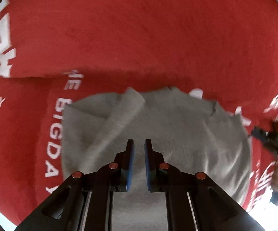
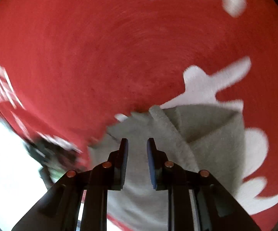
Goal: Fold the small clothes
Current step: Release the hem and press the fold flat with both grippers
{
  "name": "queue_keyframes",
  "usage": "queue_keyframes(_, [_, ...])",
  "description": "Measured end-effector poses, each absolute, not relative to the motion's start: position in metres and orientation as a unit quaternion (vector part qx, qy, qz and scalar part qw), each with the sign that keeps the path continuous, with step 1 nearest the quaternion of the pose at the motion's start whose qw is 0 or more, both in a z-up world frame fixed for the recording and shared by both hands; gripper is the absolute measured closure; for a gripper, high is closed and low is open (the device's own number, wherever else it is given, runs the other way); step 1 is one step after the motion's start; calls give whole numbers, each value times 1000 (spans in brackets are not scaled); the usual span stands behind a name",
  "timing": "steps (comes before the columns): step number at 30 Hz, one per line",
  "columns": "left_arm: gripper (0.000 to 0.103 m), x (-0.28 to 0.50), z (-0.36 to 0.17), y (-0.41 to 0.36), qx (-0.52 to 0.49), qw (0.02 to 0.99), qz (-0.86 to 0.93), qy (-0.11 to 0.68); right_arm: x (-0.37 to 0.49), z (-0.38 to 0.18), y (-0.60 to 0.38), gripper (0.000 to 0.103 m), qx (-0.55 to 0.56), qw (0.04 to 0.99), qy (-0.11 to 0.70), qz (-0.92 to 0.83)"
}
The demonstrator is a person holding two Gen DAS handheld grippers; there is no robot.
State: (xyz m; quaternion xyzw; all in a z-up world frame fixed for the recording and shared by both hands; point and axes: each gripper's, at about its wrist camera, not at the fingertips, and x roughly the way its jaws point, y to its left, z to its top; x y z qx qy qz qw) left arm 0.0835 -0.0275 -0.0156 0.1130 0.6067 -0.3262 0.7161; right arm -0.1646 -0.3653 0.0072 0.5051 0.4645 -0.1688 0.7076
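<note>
A small grey garment [image 1: 177, 134] lies partly folded on a red cloth; a folded flap crosses its left part. My left gripper [image 1: 139, 144] is open a little, empty, just above the garment's middle. In the right wrist view the same grey garment [image 2: 206, 134] lies below and right of my right gripper [image 2: 137, 143], which is open and empty above its left part. The right gripper also shows blurred at the right edge of the left wrist view [image 1: 273, 138].
The red cloth [image 1: 139, 38] with white lettering covers the whole surface around the garment; it also shows in the right wrist view [image 2: 100, 57]. A bright area lies beyond its edge at the left of the right wrist view [image 2: 4, 154].
</note>
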Motion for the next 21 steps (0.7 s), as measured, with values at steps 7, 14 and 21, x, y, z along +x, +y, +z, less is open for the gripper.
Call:
queue_keyframes(7, [92, 106, -52, -34, 106, 729, -266, 622, -138, -14, -344, 55, 331, 712, 585, -201])
queue_keyframes(14, [92, 132, -60, -26, 100, 741, -242, 618, -139, -7, -340, 97, 324, 731, 568, -193])
queue_keyframes(21, [91, 138, -59, -14, 102, 757, -213, 609, -173, -36, -366, 94, 451, 674, 529, -252])
